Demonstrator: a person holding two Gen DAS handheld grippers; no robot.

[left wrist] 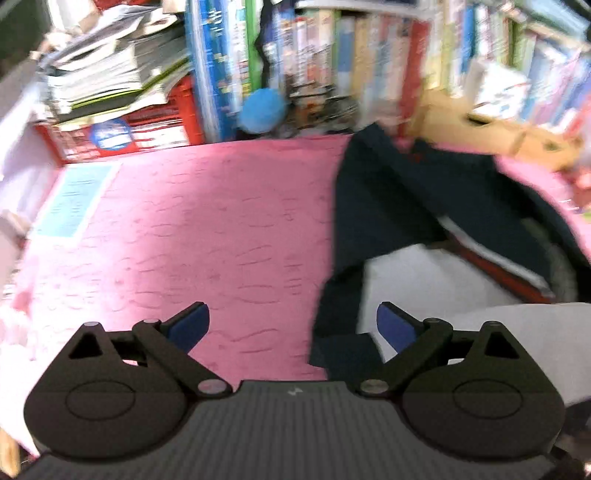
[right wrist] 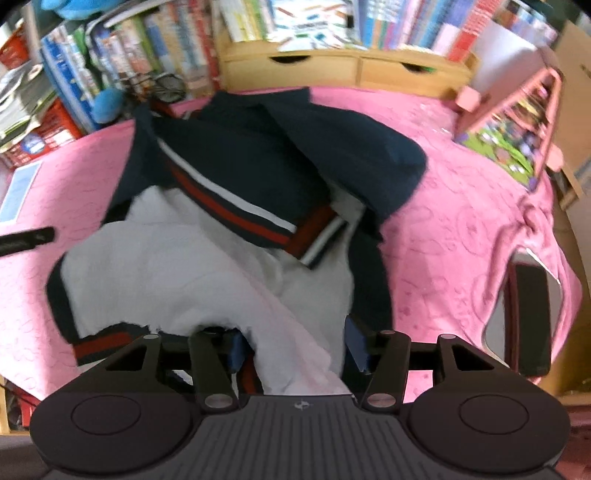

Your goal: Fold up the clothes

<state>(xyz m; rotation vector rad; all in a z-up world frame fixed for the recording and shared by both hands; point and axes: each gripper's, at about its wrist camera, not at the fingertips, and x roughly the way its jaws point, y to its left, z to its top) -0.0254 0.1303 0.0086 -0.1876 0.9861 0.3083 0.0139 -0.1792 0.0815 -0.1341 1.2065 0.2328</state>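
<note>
While the shirt (right wrist: 236, 192) lies rumpled on the pink cloth (left wrist: 184, 236) that covers the surface, I take it as my landmark. To the left of the shirt, my left claw (left wrist: 293, 326) hangs over bare pink cloth, jaws wide apart and holding nothing; only the shirt's dark edge comes near its right finger. Over the shirt's near white part sits my right claw (right wrist: 291, 349), about half open. White fabric bunches between its blue pads (right wrist: 356, 345), but I see no pinch on it, so I count that as loose. Right of the shirt lies a dark flat phone-like thing (right wrist: 532, 317); behind the shirt runs a row of books (right wrist: 388, 22).

The shirt looks light, soft and limp: navy above, white below, with a red and white stripe across. It should sag and slide wherever I lift it. I would take hold at the firmer hem or shoulder seams, one corner per claw, rather than the loose middle.
</note>
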